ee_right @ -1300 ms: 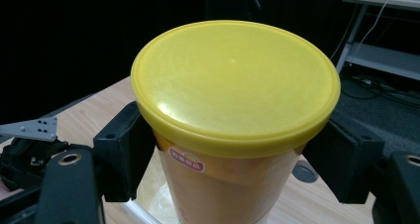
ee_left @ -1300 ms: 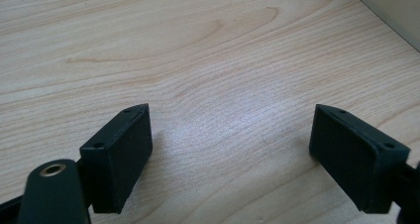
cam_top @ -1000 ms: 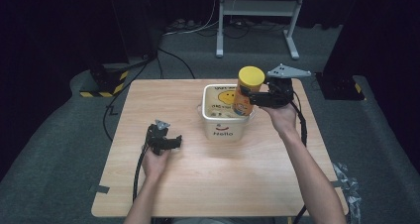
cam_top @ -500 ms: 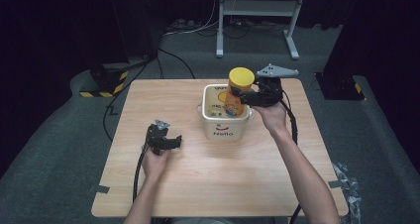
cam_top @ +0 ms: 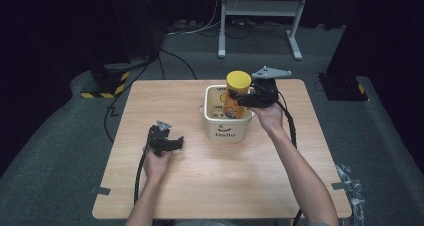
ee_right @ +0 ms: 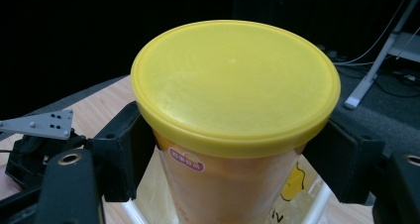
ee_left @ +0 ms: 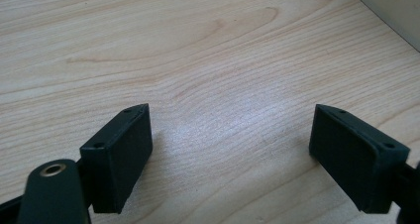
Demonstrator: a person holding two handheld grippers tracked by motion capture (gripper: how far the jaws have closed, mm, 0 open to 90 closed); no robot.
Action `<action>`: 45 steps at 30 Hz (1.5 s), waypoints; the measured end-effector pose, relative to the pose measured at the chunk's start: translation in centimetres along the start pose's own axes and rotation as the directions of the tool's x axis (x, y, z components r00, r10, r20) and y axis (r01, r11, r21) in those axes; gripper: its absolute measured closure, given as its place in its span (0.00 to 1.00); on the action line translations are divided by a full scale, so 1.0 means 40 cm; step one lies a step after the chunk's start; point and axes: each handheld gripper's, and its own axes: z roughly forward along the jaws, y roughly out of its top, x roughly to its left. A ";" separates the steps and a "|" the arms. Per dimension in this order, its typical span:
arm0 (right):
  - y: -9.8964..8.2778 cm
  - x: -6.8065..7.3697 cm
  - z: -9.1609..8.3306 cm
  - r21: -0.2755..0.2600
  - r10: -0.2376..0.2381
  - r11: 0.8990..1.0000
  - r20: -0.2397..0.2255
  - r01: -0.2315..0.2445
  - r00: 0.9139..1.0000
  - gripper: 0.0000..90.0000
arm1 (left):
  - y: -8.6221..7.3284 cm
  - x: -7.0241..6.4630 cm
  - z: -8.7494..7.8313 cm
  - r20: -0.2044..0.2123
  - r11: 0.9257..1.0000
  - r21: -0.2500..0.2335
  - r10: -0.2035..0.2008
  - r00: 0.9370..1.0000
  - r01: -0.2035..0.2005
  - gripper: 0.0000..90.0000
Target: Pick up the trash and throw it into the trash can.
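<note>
An orange canister (cam_top: 233,103) with a yellow lid (cam_top: 238,80) stands upright with its lower part inside a white "Hello" bucket (cam_top: 225,132) at the table's middle back. My right gripper (cam_top: 245,100) is shut on the canister from the right, just under the lid. In the right gripper view the canister (ee_right: 233,85) sits between both pads (ee_right: 121,154), with the bucket rim (ee_right: 317,204) below. My left gripper (cam_top: 175,143) rests on the wooden table (cam_top: 225,186) left of the bucket. Its jaws are open over bare wood (ee_left: 198,60), with nothing between them (ee_left: 230,154).
A metal stand (cam_top: 260,16) rises on the floor behind the table. A black-and-yellow striped base (cam_top: 102,88) and cables lie at the back left. The bucket's wall (ee_left: 396,6) edges into the left gripper view's top right corner. The left gripper (ee_right: 34,140) lies beyond the canister.
My right gripper has carried the canister leftward and down, from above the bucket's right edge to partly inside it. The left gripper has stayed put.
</note>
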 end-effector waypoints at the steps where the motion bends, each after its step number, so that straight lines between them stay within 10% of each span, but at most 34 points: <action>1: -0.002 0.000 0.004 0.004 0.004 1.000 0.000 -0.004 1.000 0.27 | 0.000 0.000 0.000 0.000 1.000 0.000 0.000 1.000 0.000 0.19; 45: -0.118 -0.013 0.138 0.174 0.024 0.984 0.039 -0.030 0.999 0.24 | 0.000 0.000 0.001 0.000 1.000 -0.004 -0.001 1.000 0.001 0.19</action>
